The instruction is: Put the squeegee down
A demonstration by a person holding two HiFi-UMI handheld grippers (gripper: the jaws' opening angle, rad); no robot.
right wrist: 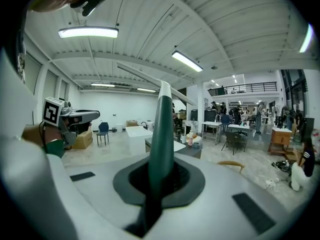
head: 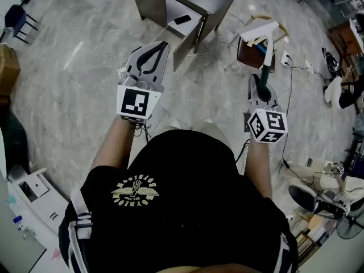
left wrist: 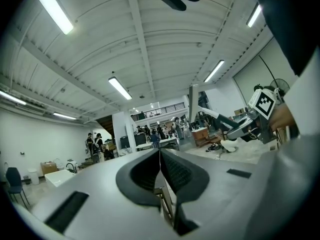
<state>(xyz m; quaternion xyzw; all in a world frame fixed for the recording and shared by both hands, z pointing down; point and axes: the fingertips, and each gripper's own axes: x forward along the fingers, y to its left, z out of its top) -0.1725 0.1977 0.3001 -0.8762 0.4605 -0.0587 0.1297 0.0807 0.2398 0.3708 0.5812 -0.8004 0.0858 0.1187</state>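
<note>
The right gripper is closed tight on the squeegee, held in the air to the right of the grey desk. The left gripper is closed and empty. I think the carrying step is in hand; next the squeegee must be lowered onto a surface and let go.

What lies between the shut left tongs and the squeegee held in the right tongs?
Only bare marble floor, as the head view shows; the left tongs and the squeegee flank it, with a desk beyond.

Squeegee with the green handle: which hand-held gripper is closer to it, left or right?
Right. The right hand-held gripper is shut on the squeegee, gripping its green handle. The left hand-held gripper is shut on nothing, well off to its left in the head view.
</note>
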